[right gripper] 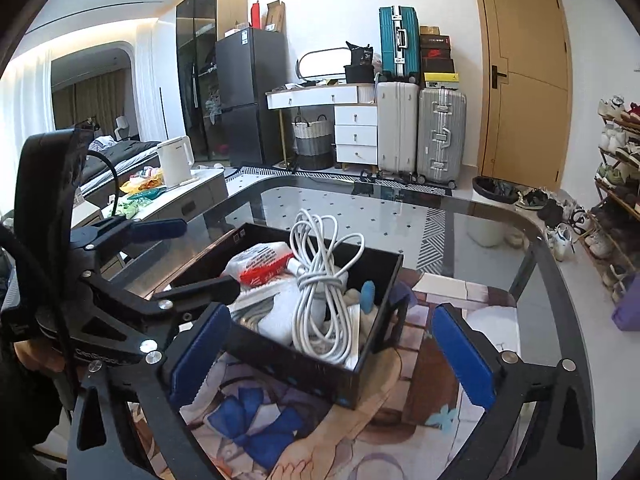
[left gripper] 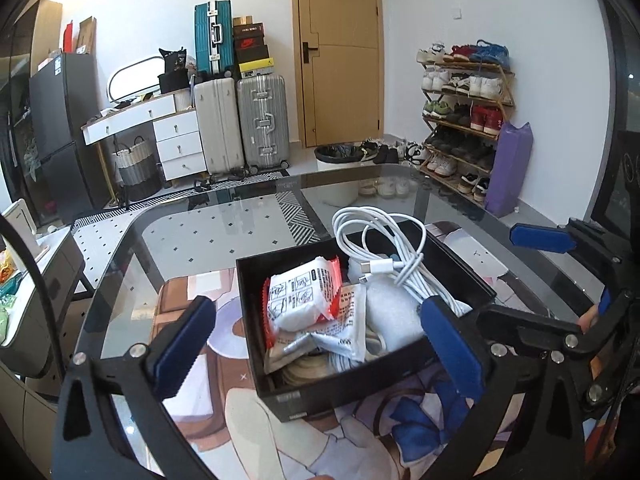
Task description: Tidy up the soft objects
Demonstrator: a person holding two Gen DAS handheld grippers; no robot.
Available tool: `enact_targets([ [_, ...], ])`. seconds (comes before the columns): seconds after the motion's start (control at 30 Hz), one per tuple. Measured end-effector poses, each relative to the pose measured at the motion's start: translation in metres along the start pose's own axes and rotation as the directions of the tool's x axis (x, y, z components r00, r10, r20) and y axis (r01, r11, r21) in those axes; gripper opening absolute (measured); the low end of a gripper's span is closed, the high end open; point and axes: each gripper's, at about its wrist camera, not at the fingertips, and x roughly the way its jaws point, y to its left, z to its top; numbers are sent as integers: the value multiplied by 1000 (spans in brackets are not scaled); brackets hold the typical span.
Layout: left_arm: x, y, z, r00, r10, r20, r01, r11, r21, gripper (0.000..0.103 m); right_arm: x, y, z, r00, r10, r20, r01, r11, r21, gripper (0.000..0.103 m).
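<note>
A black open box (left gripper: 280, 392) (right gripper: 316, 376) stands on a printed mat on the glass table. It holds a coiled white cable (left gripper: 384, 248) (right gripper: 320, 280), red-and-white packets (left gripper: 304, 296) (right gripper: 260, 264), white soft packing (left gripper: 392, 312) and other small items. My left gripper (left gripper: 320, 344) is open and empty, its blue pads either side of the box's near part. My right gripper (right gripper: 332, 352) is open and empty, straddling the box's near corner. Each gripper shows in the other's view: the right one (left gripper: 544, 240) and the left one (right gripper: 160, 228).
The printed mat (left gripper: 360, 440) (right gripper: 280, 432) covers the near table. The glass table edge (left gripper: 132, 224) (right gripper: 552, 248) curves around. A side counter with a white kettle (right gripper: 176, 160) stands left. Suitcases (left gripper: 240, 120), a shoe rack (left gripper: 464, 120) and a door are behind.
</note>
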Motion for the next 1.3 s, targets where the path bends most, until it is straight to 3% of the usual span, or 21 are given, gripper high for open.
enact_targets([
  [0.43,-22,13,-25,999,29,40,-27,999,-47,103,-21,17,-19,995,7,99,-9,1000,18,102],
  [0.83,-17,22,-51,998,44,38,-41,996,-76,103,-14,24,-24,993,-14,114,13,1000,13,102],
  [1.3,-15,20,-49,997,61,39,-59,997,-59,103,-14,22,-32,991,0,134,-3,1000,20,102],
])
